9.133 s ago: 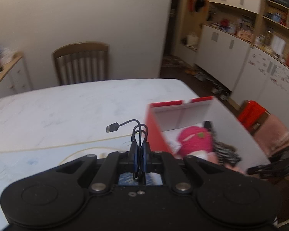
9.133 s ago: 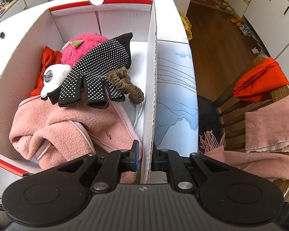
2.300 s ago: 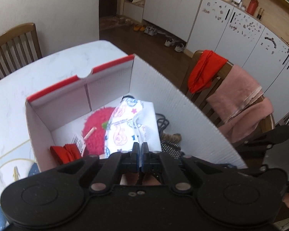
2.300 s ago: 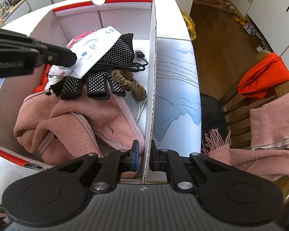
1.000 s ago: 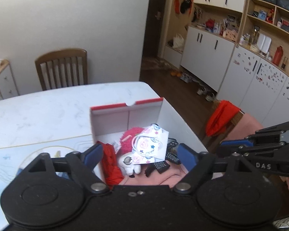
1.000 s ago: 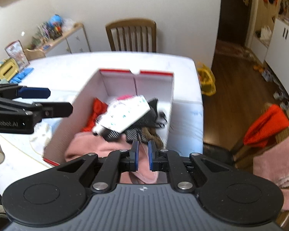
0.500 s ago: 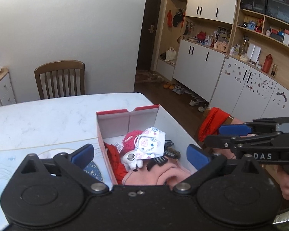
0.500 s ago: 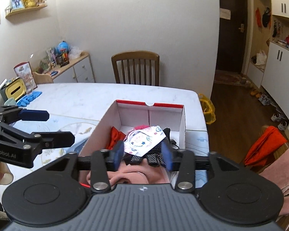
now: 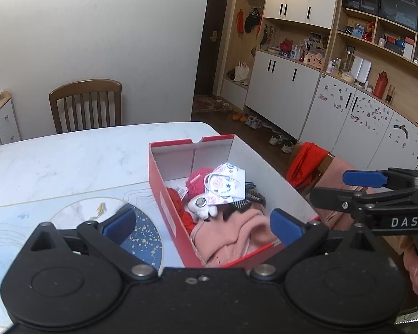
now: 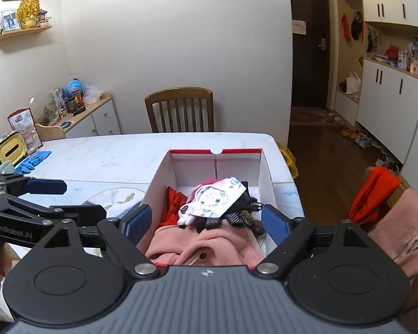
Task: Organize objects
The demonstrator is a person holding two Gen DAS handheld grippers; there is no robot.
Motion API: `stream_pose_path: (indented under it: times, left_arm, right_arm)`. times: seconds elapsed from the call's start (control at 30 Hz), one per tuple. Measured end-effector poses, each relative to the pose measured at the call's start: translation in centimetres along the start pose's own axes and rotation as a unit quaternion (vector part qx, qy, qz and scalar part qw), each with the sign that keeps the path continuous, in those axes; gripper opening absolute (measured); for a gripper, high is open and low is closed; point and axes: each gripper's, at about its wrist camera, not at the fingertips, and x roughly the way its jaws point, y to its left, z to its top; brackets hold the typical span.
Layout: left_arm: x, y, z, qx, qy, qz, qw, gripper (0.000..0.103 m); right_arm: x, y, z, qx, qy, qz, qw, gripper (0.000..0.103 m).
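A red-and-white cardboard box (image 9: 164,194) stands on the marble table, full of soft things. A patterned face mask (image 9: 225,185) lies on top of a pink plush, a black dotted glove (image 10: 241,201) and a pink fleece garment (image 10: 209,247). My left gripper (image 9: 203,226) hovers open at the box's near left corner, holding nothing. My right gripper (image 10: 206,222) hangs over the near end of the box; its jaws are opening and nothing is gripped between them. In each wrist view the other gripper shows at the side: the right gripper (image 9: 340,188) and the left gripper (image 10: 69,199).
A wooden chair (image 10: 181,108) stands at the table's far side. Another chair (image 9: 306,164) at the right carries red and pink cloths. Blue gloves (image 10: 32,161) and a yellow tissue box (image 10: 9,147) lie at the far left. A blue-patterned mat (image 9: 142,236) is beside the box.
Both grippers have drawn back from the box, which now looks smaller. The right jaws went from nearly shut to wide apart. The left jaws spread a little wider.
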Motion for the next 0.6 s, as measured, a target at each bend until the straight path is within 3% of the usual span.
stream_pose_path:
  times: [0.23,0.6]
  left_arm:
    - [-0.9,0.3,-0.9,0.006,0.002,-0.003,1.0000,0.102]
    - [-2.0,0.1,-1.5,0.016,0.000,-0.003,0.9999,0.102]
  right_arm:
    - [-0.6,1.0,-1.4,0.010,0.013,-0.025,1.000,0.087]
    - [-1.1,1.9,-2.6,0.015,0.029,-0.026,0.999,0.087]
